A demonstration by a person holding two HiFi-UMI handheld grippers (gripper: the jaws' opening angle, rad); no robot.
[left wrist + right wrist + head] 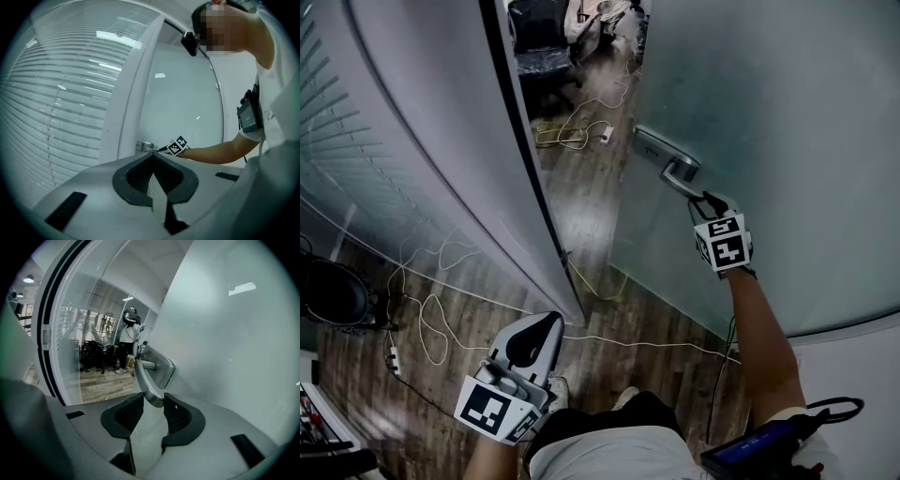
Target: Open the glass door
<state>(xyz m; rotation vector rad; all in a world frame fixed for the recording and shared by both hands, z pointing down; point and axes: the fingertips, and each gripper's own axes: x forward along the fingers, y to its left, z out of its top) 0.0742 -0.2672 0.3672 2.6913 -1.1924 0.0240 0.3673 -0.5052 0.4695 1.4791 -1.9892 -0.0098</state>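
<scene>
Your right gripper (151,401) pinches the end of the handle (146,380), which runs straight ahead from it; door (769,112) ajar. Your left gripper (153,157), farther off, is pressed together, empty.

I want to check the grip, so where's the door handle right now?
The door handle sits upper right of centre in the head view, on the glass door near its left edge, its tip clamped in the right gripper.

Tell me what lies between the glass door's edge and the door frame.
Through the gap beside the glass door, the head view shows wooden floor, a yellow cable and a white plug.
</scene>
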